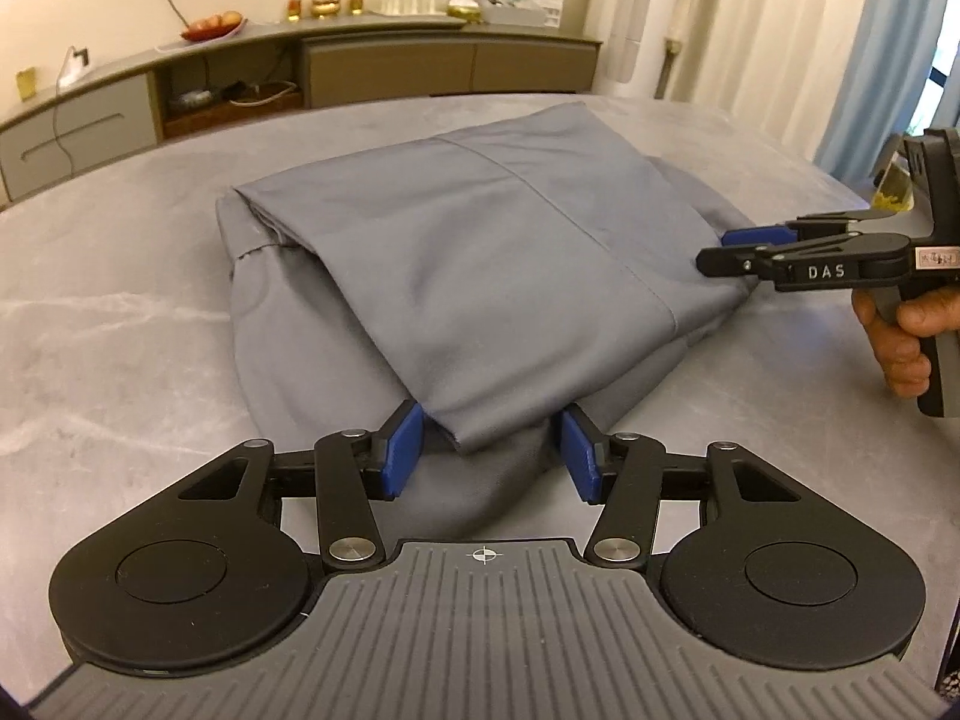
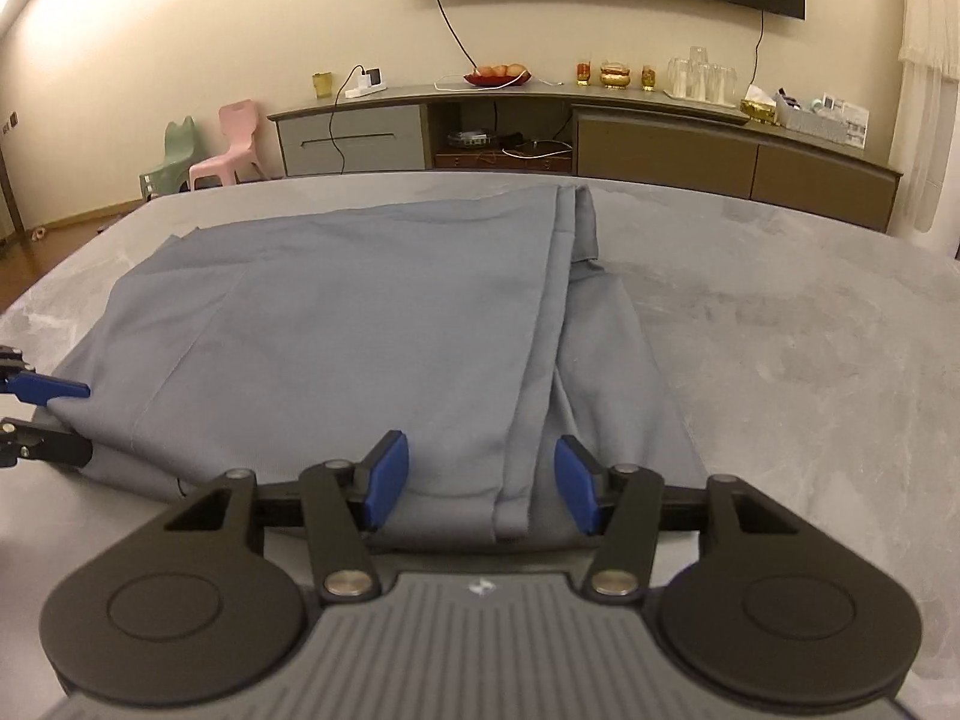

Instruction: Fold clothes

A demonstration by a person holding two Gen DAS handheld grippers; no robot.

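A grey garment (image 1: 480, 276) lies folded in layers on the grey marbled table (image 1: 120, 330). My left gripper (image 1: 492, 450) is open, its blue pads either side of the near corner of the top layer. My right gripper (image 1: 714, 249) comes in from the right at the garment's right edge, jaws apart. In the right wrist view the garment (image 2: 336, 348) fills the middle, and my right gripper (image 2: 480, 480) is open over its near edge, straddling a fold. The left gripper (image 2: 66, 414) shows at the far left, open around the cloth's corner.
A long sideboard (image 2: 660, 144) with a fruit bowl (image 2: 498, 75), glasses and boxes stands beyond the table. Two small plastic chairs (image 2: 222, 150) stand at the left wall. Curtains (image 1: 870, 48) hang at the right. The table's far edge (image 2: 780, 204) lies close behind the garment.
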